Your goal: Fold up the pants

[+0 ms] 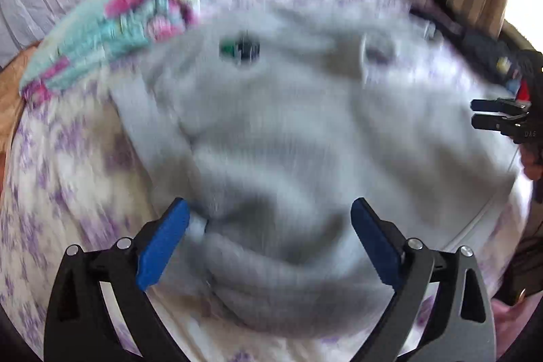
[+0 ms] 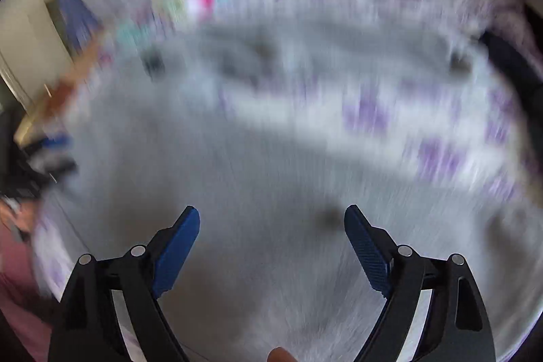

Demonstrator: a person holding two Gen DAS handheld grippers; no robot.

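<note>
Grey pants (image 1: 288, 124) lie rumpled on a bed, with a small dark green patch (image 1: 239, 48) near their far part. My left gripper (image 1: 269, 206) hangs open over a thick fold at the near edge of the pants; the blue pads (image 1: 163, 246) stand wide apart and do not press the cloth. In the blurred right wrist view my right gripper (image 2: 271, 211) is open too, above flat grey pants (image 2: 237, 175), with nothing between its fingers. The right gripper (image 1: 499, 117) also shows at the right edge of the left wrist view.
A white sheet with purple flowers (image 1: 51, 192) covers the bed under the pants. A folded cloth in turquoise and pink (image 1: 112, 29) lies at the far left. Dark objects (image 1: 475, 39) sit along the bed's far right edge. A fingertip (image 2: 280, 353) shows at the bottom.
</note>
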